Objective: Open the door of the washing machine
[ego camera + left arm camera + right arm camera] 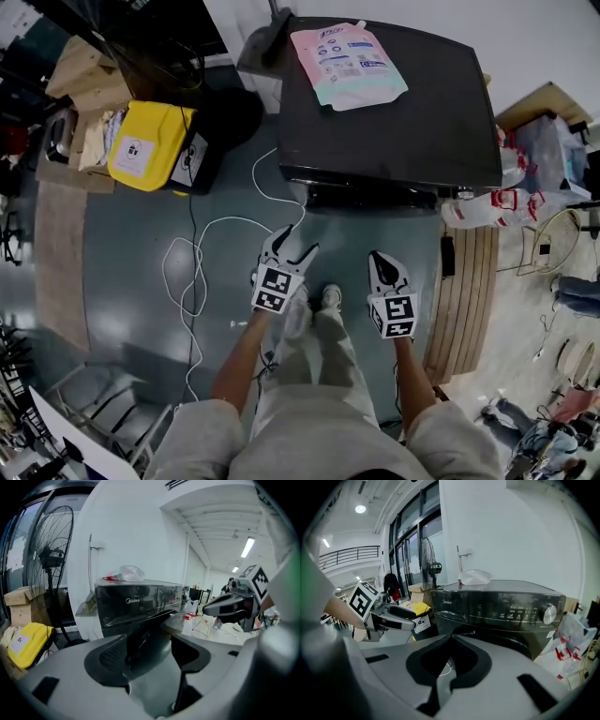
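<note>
- Closest to the camera in the head view are our own legs (314, 394) and forearms at the bottom of the frame. Just past them are the two sets of tongs, held side by side above the floor (122, 253).
- The left tongs (292, 242) are spread wide with nothing in them. Their own view shows a clear gap between the pads, and only the washer front shows through it.
- The right tongs (382, 259) are pinched together at the tips, also with nothing in them.
- The washing machine (394, 112) takes up the upper middle of the head view, straight ahead of both tongs and well apart from them. Nothing is touching it yet.
- Its front edge runs left to right across the frame, facing us. From above we only see the lid, so the door itself is hidden there.
- In the right gripper view the door (511, 644) looks like the dark round patch under the control panel (506, 611). It seems shut, but the tongs cover most of it, and we can't tell which side has the handle.
- The right tongs line up with the middle of the front. The left tongs sit off toward its left corner, so we'd guess the right is better placed, though it'd need to spread first.
- Count: one washer, one door, two tongs, one detergent pouch (347, 61) lying on the lid, one yellow bag (150, 141) at the upper left, and one white cable (202, 272) looped on the floor.
</note>
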Demonstrator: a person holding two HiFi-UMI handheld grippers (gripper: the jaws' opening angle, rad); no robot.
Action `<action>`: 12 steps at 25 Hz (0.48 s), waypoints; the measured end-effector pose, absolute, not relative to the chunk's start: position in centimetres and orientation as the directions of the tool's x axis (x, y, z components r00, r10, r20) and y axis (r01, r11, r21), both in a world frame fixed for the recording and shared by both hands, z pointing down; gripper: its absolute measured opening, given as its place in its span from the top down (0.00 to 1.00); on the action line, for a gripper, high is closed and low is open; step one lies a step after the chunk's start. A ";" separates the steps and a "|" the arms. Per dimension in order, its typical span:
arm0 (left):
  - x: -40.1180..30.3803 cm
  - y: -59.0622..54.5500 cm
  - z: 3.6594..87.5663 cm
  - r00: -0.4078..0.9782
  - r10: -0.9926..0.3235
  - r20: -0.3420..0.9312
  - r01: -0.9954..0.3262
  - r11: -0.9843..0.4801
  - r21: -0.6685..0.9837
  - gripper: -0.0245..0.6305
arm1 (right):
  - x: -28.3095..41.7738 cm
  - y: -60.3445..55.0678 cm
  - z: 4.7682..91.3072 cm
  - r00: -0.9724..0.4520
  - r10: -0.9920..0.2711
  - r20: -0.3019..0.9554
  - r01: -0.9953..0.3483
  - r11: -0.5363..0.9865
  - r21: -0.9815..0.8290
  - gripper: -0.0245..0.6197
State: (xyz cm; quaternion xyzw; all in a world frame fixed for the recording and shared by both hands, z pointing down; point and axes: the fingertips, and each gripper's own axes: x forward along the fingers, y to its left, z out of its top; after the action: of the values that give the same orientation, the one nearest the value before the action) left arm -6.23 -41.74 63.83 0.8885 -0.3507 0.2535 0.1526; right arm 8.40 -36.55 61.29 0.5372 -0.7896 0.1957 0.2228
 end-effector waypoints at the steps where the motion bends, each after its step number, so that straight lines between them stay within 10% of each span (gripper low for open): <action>1: -6.1 -42.0 64.6 0.626 -0.541 0.561 -0.696 -0.712 0.091 0.52 | 8.4 -36.6 61.9 -0.323 -0.758 0.566 -0.936 0.346 -0.071 0.96; 12: -4.2 -43.7 72.2 0.608 -0.465 0.644 -0.514 -0.848 -0.126 0.52 | 8.7 -36.4 68.3 -0.327 -0.721 0.611 -0.933 0.348 -0.088 0.96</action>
State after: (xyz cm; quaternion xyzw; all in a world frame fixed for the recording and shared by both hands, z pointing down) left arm -4.16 -43.71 72.20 0.8959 -0.2732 0.3486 0.0357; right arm 8.67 -36.40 68.29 0.5274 -0.7845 0.2190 0.2420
